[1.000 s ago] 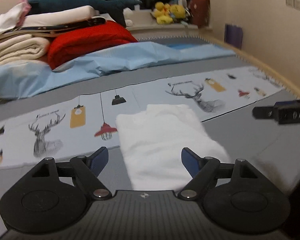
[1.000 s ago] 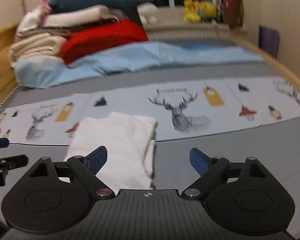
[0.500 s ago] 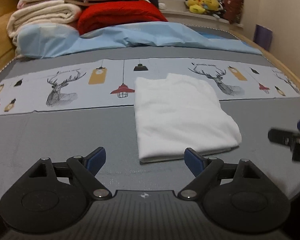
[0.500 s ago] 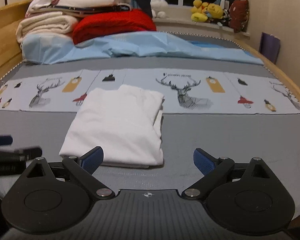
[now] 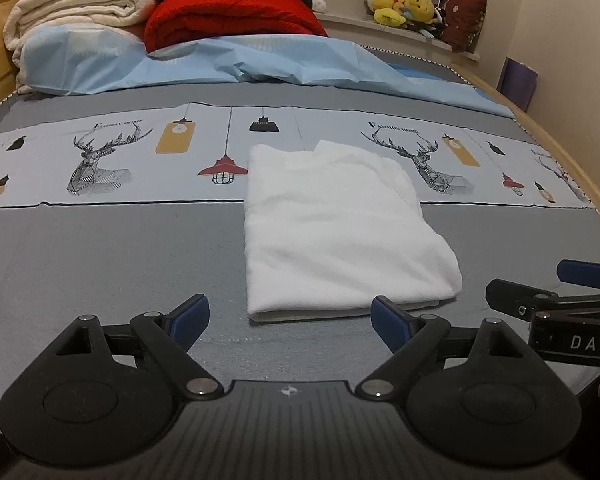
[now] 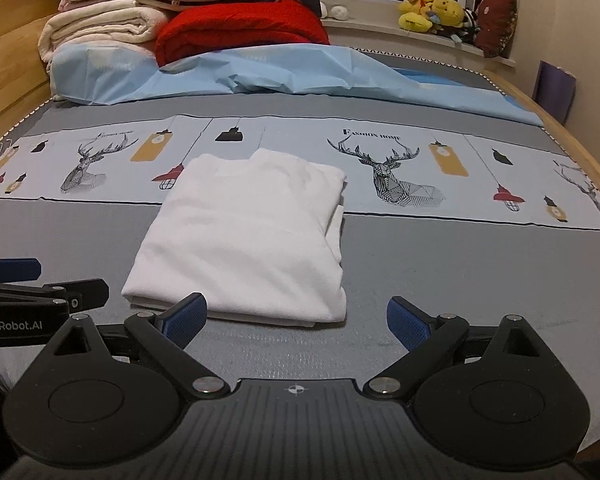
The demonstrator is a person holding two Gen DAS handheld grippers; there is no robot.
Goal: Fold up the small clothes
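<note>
A folded white garment [image 5: 340, 232] lies flat on the grey bed cover [image 5: 100, 264], a neat rectangle with its near edge just ahead of both grippers. My left gripper [image 5: 290, 318] hovers at that near edge, its jaws opening, with nothing pressed between the blue pads. In the right wrist view the same garment [image 6: 248, 240] sits left of centre. My right gripper [image 6: 298, 320] stands open at the garment's near right corner, holding nothing. Each gripper shows at the edge of the other's view: the right gripper [image 5: 548, 300] and the left gripper [image 6: 48, 292].
A printed band with deer and lamps [image 6: 400, 176] crosses the bed under the garment's far end. Behind it lie a crumpled light blue sheet [image 5: 260, 64], a red blanket [image 5: 228, 16] and stacked cream bedding [image 5: 80, 8]. Plush toys [image 6: 432, 12] sit on the sill. Wooden bed rails run along both sides.
Both grippers drew back towards the bed's near edge and sank, and both views levelled out. The garment's near edge, once between the fingers, now lies ahead of them. The other gripper came closer in each view.
</note>
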